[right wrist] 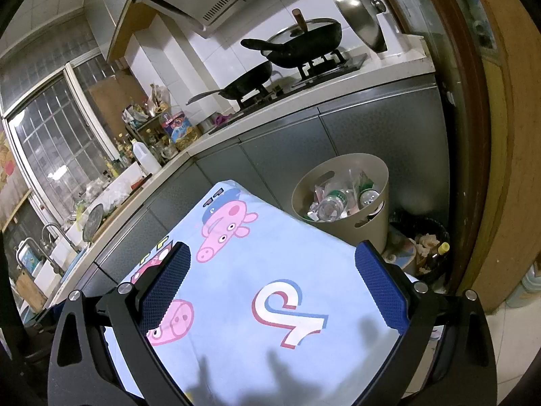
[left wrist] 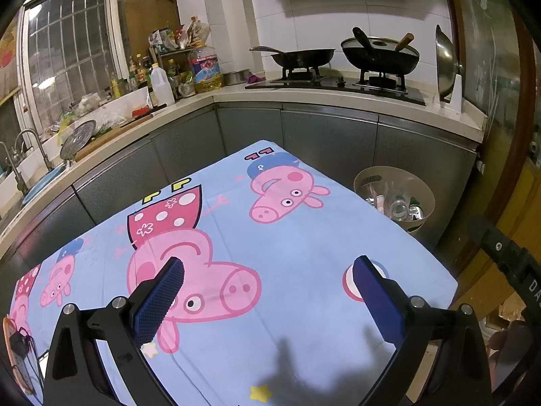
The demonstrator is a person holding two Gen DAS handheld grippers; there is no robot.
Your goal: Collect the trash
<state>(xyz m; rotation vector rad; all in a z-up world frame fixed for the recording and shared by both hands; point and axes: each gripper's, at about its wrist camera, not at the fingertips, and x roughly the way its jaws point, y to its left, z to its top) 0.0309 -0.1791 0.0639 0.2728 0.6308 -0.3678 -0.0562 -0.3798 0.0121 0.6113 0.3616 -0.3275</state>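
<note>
Left gripper [left wrist: 268, 267]: blue-padded fingers [left wrist: 159, 301] spread wide apart, nothing between them, held above the table [left wrist: 304, 243]. Right gripper [right wrist: 272, 253]: fingers [right wrist: 165, 287] likewise parted and bare, above the same table.

Table covering: a light blue cloth printed with pink cartoon pigs, a red spotted dress and outlined letters; its surface under both grippers carries no loose items, only shadows along the near edge.

Trash: gathered in a beige round bin [right wrist: 358, 223] with oval handle cut-outs, standing on the floor just past the table's far right corner, against the grey cabinet fronts. Inside lie a clear crumpled plastic bottle [right wrist: 329, 204] with a green label, a green can [right wrist: 368, 196] and crinkled wrappers, piled to about the rim. The left wrist view shows the same bin [left wrist: 426, 196] partly hidden by the table edge.

A second, dark bin [right wrist: 429, 243] holding scraps stands just right of the beige one.

Background: two black woks [left wrist: 380, 55] on a gas hob.
</note>
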